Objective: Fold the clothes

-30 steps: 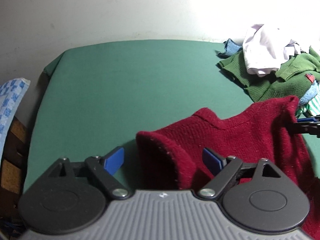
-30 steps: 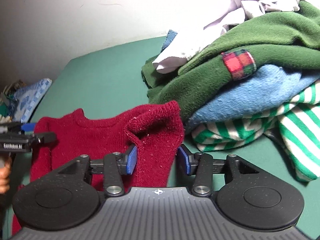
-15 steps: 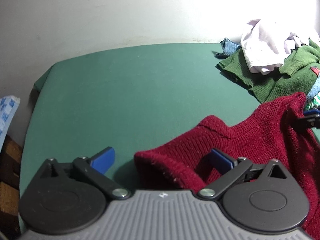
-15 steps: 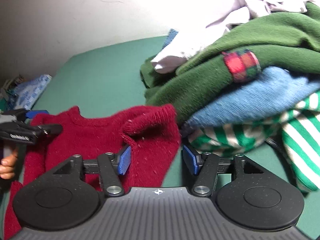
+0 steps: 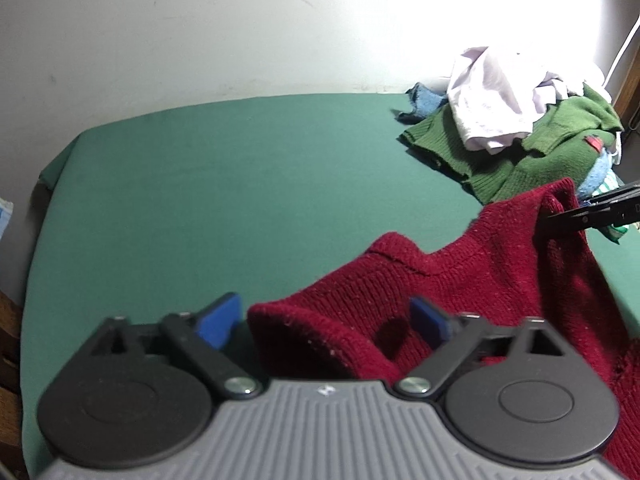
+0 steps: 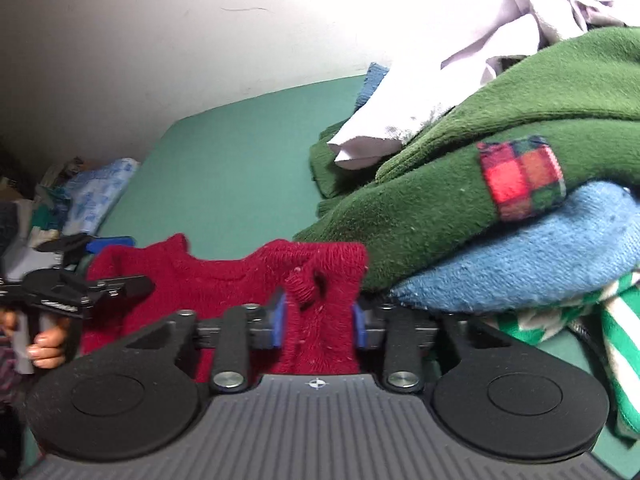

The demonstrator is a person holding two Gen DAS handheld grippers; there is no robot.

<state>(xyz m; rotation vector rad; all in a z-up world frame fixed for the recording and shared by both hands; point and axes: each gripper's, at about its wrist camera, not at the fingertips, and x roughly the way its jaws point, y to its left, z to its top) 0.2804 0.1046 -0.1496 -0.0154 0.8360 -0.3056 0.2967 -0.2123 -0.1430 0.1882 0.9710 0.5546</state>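
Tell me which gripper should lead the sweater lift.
Probably the right gripper: its jaws pinch the red sweater at its shoulder. The left gripper is open, with the other shoulder merely between its jaws, so it must close first.

red sweater [image 5: 500,280] hem: cut off | striped garment [image 6: 616,344]: mostly buried, perhaps a shirt

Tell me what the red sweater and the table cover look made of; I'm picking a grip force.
The red sweater looks like a soft wool or acrylic knit: ribbed rows and fuzzy fibres show. The table cover looks like smooth, matte green woven cloth or felt; which cannot be told.
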